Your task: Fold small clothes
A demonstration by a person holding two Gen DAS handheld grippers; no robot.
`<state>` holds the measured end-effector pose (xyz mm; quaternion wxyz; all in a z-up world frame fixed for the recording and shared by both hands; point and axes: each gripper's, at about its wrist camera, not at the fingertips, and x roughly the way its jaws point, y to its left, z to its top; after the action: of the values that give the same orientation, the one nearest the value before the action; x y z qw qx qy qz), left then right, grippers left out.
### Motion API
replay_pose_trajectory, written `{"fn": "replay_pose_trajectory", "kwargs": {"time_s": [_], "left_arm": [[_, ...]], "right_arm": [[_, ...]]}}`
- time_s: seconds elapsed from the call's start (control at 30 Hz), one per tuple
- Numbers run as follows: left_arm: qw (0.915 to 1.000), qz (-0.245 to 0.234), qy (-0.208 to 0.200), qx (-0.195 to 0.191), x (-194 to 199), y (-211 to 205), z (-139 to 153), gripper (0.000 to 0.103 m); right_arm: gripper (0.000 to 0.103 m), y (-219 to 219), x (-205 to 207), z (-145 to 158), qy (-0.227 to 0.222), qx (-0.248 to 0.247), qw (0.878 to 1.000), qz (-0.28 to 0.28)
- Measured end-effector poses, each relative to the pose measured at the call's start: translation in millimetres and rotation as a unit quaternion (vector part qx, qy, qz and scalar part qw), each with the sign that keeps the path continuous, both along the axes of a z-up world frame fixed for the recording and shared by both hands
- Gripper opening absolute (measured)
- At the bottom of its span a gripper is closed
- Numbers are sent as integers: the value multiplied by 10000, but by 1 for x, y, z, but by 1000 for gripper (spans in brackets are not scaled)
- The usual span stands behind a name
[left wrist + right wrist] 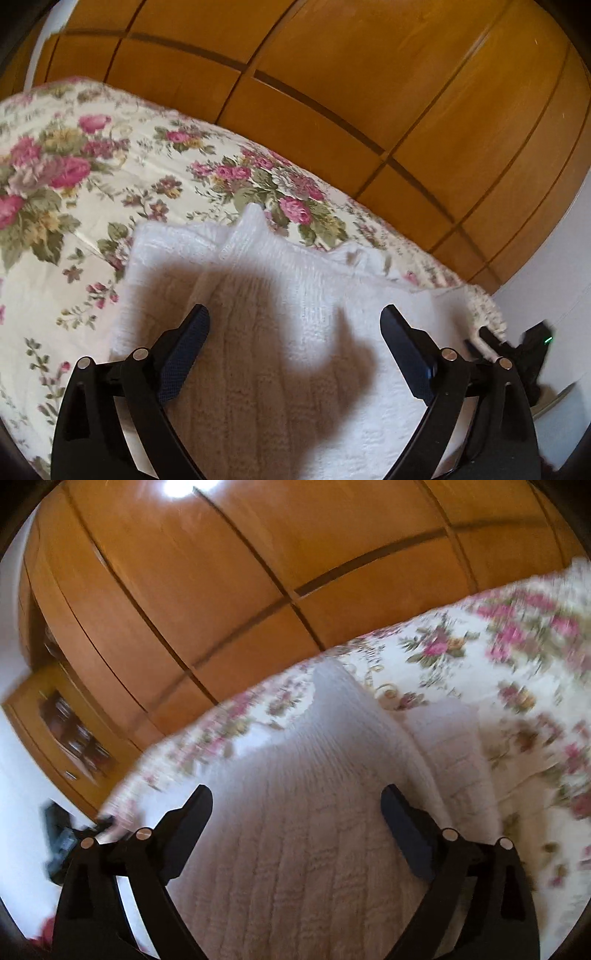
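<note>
Currently between folds: left gripper (295, 325) and right gripper (297, 805) both spread wide, nothing clamped. White knit garment (280, 295) lies partly folded near bedspread (74, 192) edge, by wardrobe (332, 74). Next: pinch edge, fold over.

Behind the bed, a tall wardrobe of glossy honey-coloured wood (332, 92), split into panels by dark grooves, filling most of the left wrist view and carrying a bright glare of light (177, 487) near the top of the right wrist view. Across the bed, a cream quilted bedspread printed with pink roses and green leaves (74, 166), blurred in the right wrist view. Beside the wardrobe, plain white wall (535, 295), and against it a lower wooden cabinet with a glazed door (62, 720), dark contents inside too blurred to tell.
</note>
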<state>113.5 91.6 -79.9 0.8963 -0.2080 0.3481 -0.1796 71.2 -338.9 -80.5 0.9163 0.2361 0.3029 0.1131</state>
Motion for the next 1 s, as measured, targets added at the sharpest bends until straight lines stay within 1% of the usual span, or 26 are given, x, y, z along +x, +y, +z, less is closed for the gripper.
{"fn": "replay_pose_trajectory", "kwargs": {"time_s": [0.03,0.1,0.17,0.2,0.27,0.3,0.33,0.4,0.43,0.47,0.53,0.6,0.63,0.7,0.77,0.83,0.9,0.97,1.0], "left_arm": [[9998,118,-28,141,0,0,1,92],[9992,267,17,284,5,-3,2,92],[9979,380,113,519,11,-6,1,92],[9964,465,163,689,15,-7,1,92],[9929,619,299,972,24,-5,-5,92],[9906,700,375,1115,28,-4,-10,92],[9881,766,440,1260,31,-2,-15,92],[9854,774,413,1459,33,-2,-20,92],[9837,771,342,1589,32,-5,-21,92],[9826,774,328,1656,31,-6,-22,93],[9816,789,296,1714,30,-7,-23,93],[9817,829,303,1688,28,-8,-20,93],[9817,868,307,1664,26,-8,-17,93],[9843,983,266,1440,16,-9,-6,93],[9920,927,184,839,4,-10,7,93],[9953,834,119,475,-4,-17,18,93],[9969,656,-34,437,-8,-30,29,93],[9972,359,-183,624,-9,-50,36,92],[9961,165,-246,836,-7,-64,36,79]], "right_arm": [[92,7,0,7,84,-425,9990,-120],[92,13,0,18,-12,-765,9970,-120],[92,26,4,30,-143,-1333,9909,-123],[92,31,9,32,-99,-1599,9870,-99],[85,48,28,29,196,-2352,9717,51],[78,53,38,23,357,-2597,9650,118],[70,53,47,15,523,-2706,9612,146],[69,44,65,-6,847,-2690,9594,38],[69,36,73,-14,923,-2567,9621,-50],[69,27,78,-21,985,-2335,9673,-132],[69,17,78,-21,1002,-2119,9718,-251],[70,18,76,-22,961,-2172,9710,-270],[71,19,74,-21,922,-2194,9709,-269],[72,19,73,-21,905,-2206,9708,-271],[74,22,73,-20,906,-2282,9690,-279],[75,25,71,-17,889,-2376,9668,-311],[76,27,70,-15,872,-2409,9660,-339],[78,27,70,-15,860,-2411,9660,-359],[83,28,70,-14,859,-2427,9655,-389]]}}
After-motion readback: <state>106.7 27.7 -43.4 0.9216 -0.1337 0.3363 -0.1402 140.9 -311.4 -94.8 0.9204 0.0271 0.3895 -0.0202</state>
